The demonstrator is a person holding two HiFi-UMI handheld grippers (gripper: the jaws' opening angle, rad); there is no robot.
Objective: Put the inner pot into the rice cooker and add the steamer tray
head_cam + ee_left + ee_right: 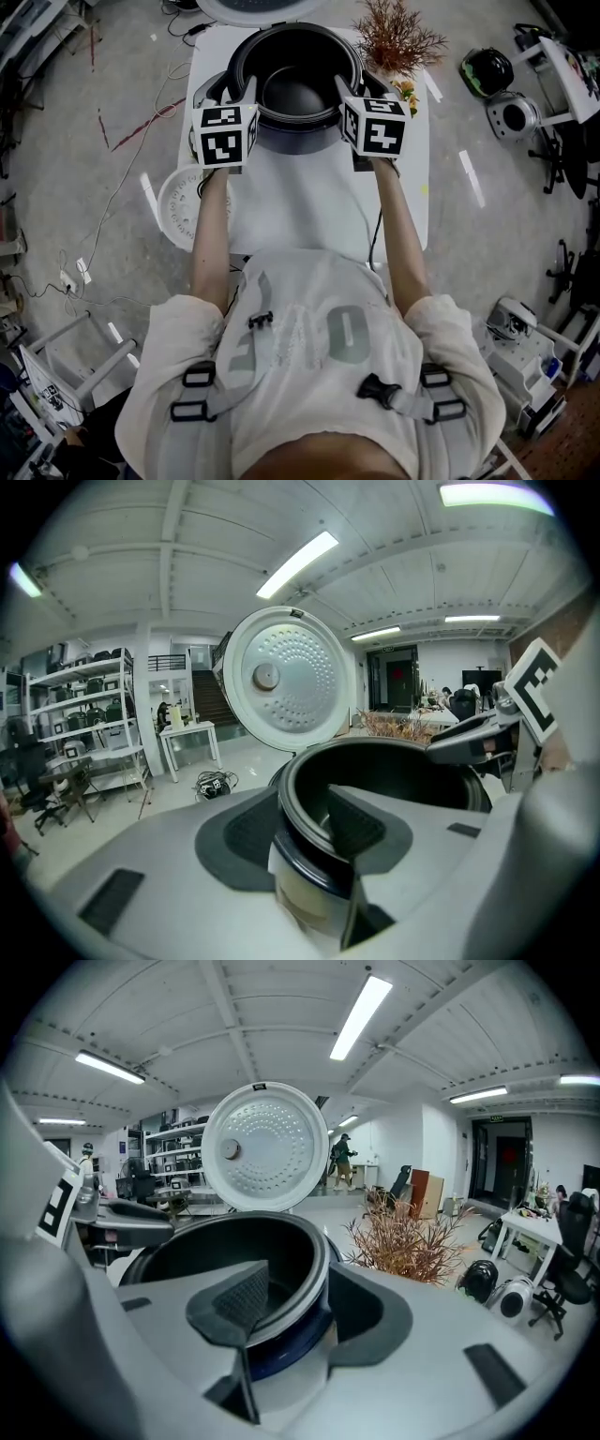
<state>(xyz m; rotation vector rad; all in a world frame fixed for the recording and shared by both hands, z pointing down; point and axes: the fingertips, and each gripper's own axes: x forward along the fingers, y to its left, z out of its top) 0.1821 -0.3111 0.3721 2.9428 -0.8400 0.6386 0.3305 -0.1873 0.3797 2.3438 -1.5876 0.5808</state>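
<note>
White desk [309, 202] on a grey floor [487, 253]. At the far end of the desk, a black rice cooker [300, 141], lid up. Right beside the cooker, a dry brown plant [398, 39]. By the left edge, a round white tray [178, 208], hard to tell if on the desk.

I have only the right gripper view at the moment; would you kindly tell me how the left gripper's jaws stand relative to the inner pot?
Observer: The left gripper straddles the inner pot at its rim, one jaw inside and one outside. Whether the pads press on it, I cannot tell.
Operator: Thank you. Where is the steamer tray?
Observer: In the head view, what looks like the steamer tray, white and round, lies at the left edge of the table, beside the left forearm, with no gripper on it.
Operator: And the pot's inside?
Observer: From above, the pot sits in the rice cooker and its bottom is bare.
</note>
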